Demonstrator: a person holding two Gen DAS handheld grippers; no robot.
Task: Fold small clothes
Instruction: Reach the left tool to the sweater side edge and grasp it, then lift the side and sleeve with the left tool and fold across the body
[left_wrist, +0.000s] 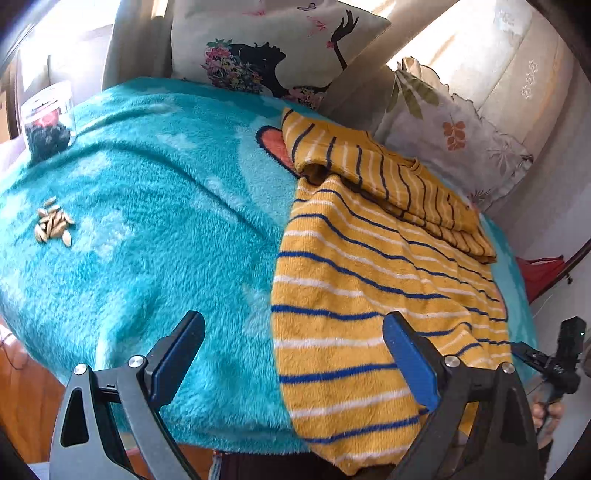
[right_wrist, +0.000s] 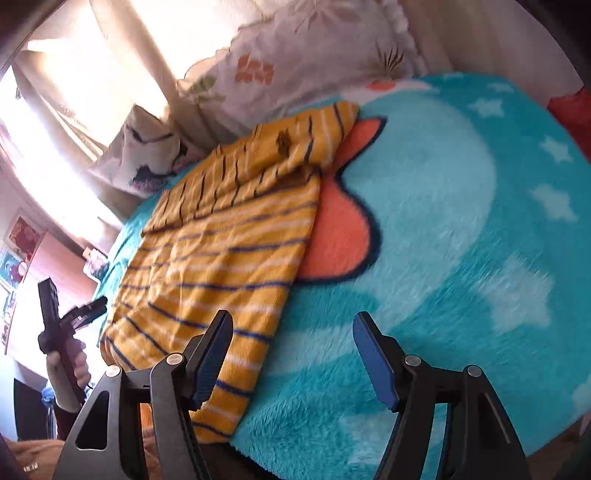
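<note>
Left gripper: spread wide, empty, lower centre, straddling the near-left edge of the striped sweater, likely for another fold. Right gripper: parted, empty, at bottom. Sweater: on the teal blanket, sleeves folded over the top.

Blanket left open; jar, seeds obstruct.
</note>
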